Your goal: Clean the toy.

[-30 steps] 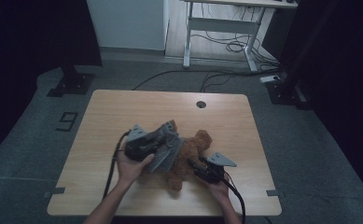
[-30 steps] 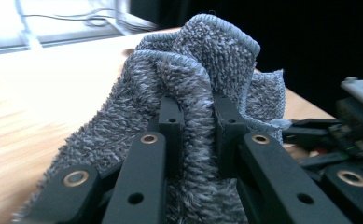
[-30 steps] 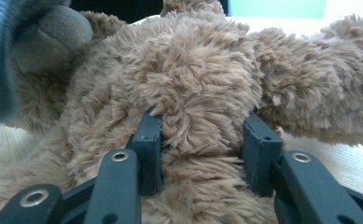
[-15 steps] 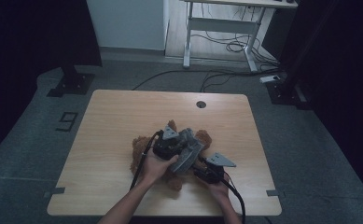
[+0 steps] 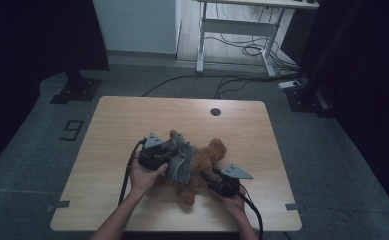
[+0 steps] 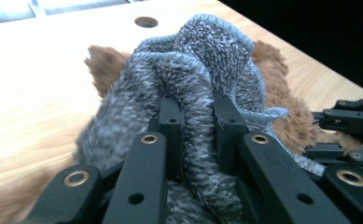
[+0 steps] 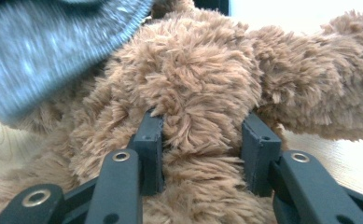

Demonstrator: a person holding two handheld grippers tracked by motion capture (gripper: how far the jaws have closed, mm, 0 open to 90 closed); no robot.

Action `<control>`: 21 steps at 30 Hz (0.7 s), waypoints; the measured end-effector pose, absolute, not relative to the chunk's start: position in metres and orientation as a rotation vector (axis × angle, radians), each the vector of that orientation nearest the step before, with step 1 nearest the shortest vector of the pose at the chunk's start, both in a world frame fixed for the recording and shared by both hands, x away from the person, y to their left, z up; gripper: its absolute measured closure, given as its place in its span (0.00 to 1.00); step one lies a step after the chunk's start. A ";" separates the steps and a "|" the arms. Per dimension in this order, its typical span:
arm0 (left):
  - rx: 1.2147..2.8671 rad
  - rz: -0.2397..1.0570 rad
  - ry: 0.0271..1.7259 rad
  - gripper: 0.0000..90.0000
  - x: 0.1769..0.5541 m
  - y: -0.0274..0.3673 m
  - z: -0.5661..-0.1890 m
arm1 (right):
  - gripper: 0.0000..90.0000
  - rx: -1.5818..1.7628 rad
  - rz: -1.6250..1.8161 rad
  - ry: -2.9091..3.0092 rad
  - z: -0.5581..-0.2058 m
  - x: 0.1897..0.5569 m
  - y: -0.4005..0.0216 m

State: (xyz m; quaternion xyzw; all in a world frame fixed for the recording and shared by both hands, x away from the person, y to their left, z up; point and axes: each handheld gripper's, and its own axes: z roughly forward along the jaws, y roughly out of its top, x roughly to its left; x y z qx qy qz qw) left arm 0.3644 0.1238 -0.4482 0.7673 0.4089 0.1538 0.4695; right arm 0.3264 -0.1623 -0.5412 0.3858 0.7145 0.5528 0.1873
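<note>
The brown teddy bear point(image 5: 202, 167) lies on the wooden table point(image 5: 132, 120), on the person's side of the round hole point(image 5: 215, 112) in the tabletop, with a grey knitted garment point(image 5: 180, 161) bunched over its left part. From above the grips are hard to read; the gripper views settle them. The left gripper view shows the left gripper point(image 6: 195, 123) pinching a fold of the garment point(image 6: 193, 70) between its black jaws, the bear's fur point(image 6: 282, 126) just behind it. The right gripper view shows the right gripper point(image 7: 202, 137) clamped on a tuft of the bear point(image 7: 202, 84) — the garment's edge point(image 7: 53, 51) hangs at upper left. In the high view, the left hand point(image 5: 144, 177) comes in beside the bear's left, the right hand point(image 5: 234, 202) at its near right — both forearms reach from the table's near edge.
</note>
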 end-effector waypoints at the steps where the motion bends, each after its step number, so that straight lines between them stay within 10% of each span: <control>1: 1.864 0.385 1.010 0.86 0.364 0.131 -0.446 | 0.64 1.087 1.556 2.011 -0.541 0.326 -0.162; 21: 1.790 0.350 1.241 0.87 0.345 0.233 -0.504 | 0.64 1.103 1.563 2.003 -0.542 0.327 -0.163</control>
